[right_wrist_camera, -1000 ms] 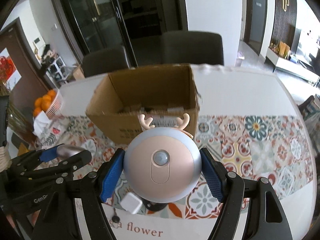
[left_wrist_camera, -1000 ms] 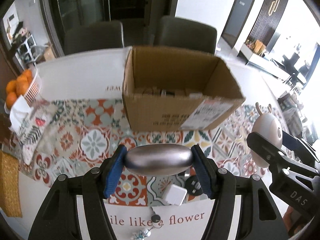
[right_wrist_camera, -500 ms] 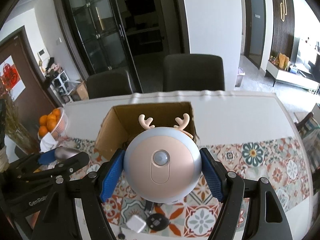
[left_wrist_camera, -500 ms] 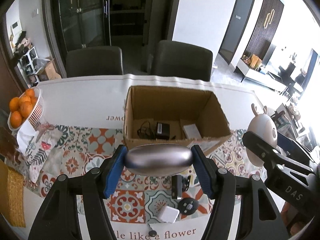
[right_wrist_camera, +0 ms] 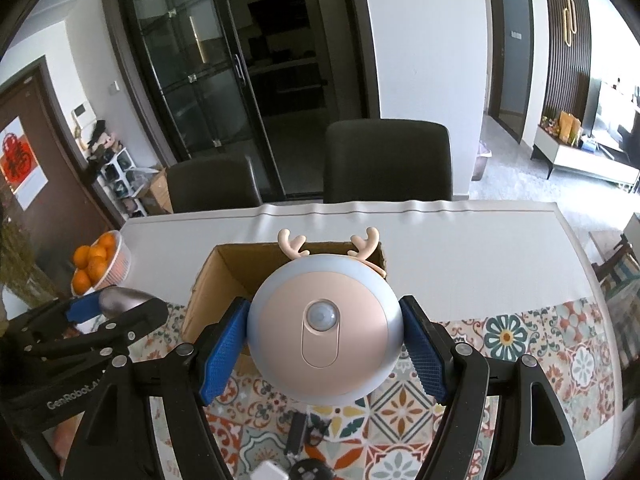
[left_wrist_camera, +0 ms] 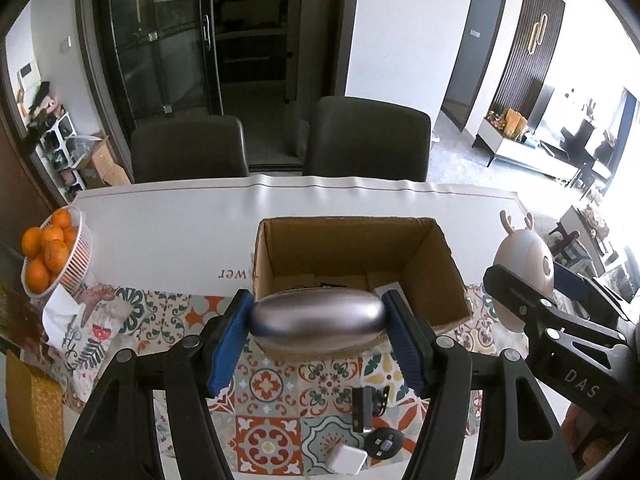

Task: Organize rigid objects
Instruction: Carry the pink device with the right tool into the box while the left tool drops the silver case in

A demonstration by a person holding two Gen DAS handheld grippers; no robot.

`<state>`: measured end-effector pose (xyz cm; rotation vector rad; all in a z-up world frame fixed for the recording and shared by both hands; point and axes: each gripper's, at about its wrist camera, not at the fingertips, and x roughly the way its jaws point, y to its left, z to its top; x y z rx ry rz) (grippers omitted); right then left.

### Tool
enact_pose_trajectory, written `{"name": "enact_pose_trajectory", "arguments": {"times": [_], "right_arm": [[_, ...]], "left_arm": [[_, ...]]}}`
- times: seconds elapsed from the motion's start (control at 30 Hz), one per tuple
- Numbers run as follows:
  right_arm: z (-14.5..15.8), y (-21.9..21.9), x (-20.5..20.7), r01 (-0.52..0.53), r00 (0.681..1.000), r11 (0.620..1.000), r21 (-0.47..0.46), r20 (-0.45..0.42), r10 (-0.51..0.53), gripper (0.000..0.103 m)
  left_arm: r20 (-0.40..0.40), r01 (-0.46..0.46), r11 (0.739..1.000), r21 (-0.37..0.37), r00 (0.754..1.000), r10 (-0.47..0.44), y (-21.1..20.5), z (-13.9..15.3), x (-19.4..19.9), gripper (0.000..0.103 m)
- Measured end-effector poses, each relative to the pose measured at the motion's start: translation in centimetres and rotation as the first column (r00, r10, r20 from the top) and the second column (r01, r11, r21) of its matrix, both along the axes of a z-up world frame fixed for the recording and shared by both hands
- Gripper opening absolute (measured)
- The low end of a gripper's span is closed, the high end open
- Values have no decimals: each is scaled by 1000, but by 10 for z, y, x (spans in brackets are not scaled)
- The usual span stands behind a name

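While the left gripper (left_wrist_camera: pixel 318 320) is clamping a silver oval case (left_wrist_camera: pixel 317 319) crosswise between its blue pads (left_wrist_camera: pixel 230 344), the open cardboard box (left_wrist_camera: pixel 434 276) is sitting just beyond the jaws on the patterned tablecloth (left_wrist_camera: pixel 276 392), with dark items lying inside it. The right gripper (right_wrist_camera: pixel 324 344) is squeezing a round deer-antlered night light (right_wrist_camera: pixel 324 332) between its jaws, hanging in front of the box's near wall, and a white charger (left_wrist_camera: pixel 347 460), a black round plug (left_wrist_camera: pixel 385 438) and a black adapter (left_wrist_camera: pixel 362 408) are lying below the left jaws.
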<state>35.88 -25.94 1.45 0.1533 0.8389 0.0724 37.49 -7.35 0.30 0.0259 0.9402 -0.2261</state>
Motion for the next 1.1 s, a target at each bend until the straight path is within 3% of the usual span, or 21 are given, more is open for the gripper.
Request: {"name": "enact_pose_trajectory", "arguments": {"times": [0.57, 0.97, 1.1], "right_arm": [[-22, -4, 52, -3, 998, 1000, -18, -67, 1, 74], [-42, -3, 65, 0, 994, 1000, -28, -112, -3, 74], [-43, -2, 67, -1, 993, 1000, -28, -117, -2, 74]], "left_arm": [[-112, 5, 1000, 9, 994, -4, -10, -32, 60, 65], [-194, 12, 999, 32, 981, -6, -14, -64, 72, 65], [-188, 13, 999, 45, 982, -4, -13, -65, 71, 65]]}}
